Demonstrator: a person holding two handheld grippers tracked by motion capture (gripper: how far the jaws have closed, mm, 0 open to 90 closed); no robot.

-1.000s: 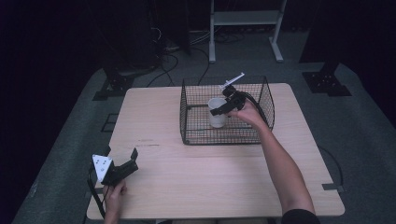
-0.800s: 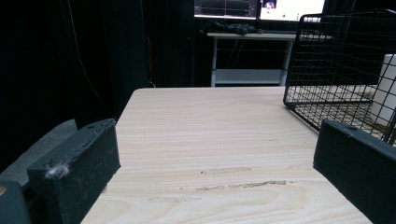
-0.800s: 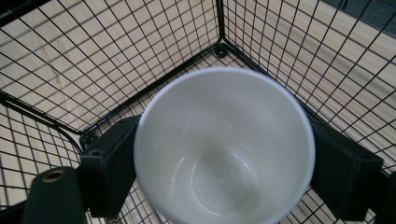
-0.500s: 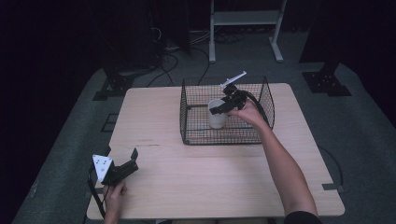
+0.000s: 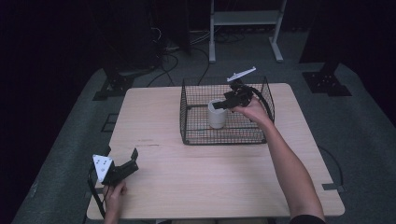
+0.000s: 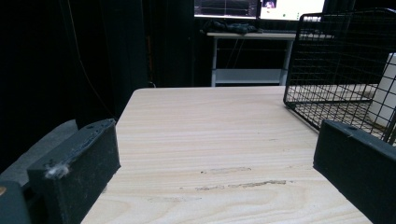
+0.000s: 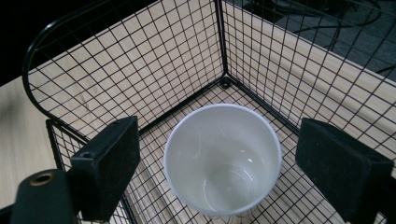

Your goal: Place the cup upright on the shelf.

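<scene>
Nearest first, then farther back:
Left gripper [image 5: 122, 169]: lower left of the high view, resting low at the near edge of the table [image 5: 196, 186]; its 2 jaws stand spread wide with bare wood between them, pinching nothing, as the left gripper view confirms.
Person's right forearm [image 5: 289, 163]: runs from the bottom right of the high view up toward the centre, ending at the basket.
Wire basket [image 5: 187, 119]: black mesh, upper centre of the high view, standing on the table's far half.
White cup [image 5: 217, 114]: inside the basket, toward its left half, standing on the mesh floor.
Cup, which way it points: upright, mouth up; its long axis runs vertically, so the right gripper view looks straight down into the empty bowl [image 7: 223, 158].
Right gripper [image 5: 229, 103]: just above and to the right of the cup's rim in the high view; its jaws have just been opening and now stand apart on either side of the cup, with the pads clear of its wall, so nothing is pinched.
Done so far, as I judge it: the cup sits in the basket and has been let go.
Left to do, as I judge it: little more than drawing the right gripper up and out over the basket's rim; the left gripper has no part yet.
</scene>
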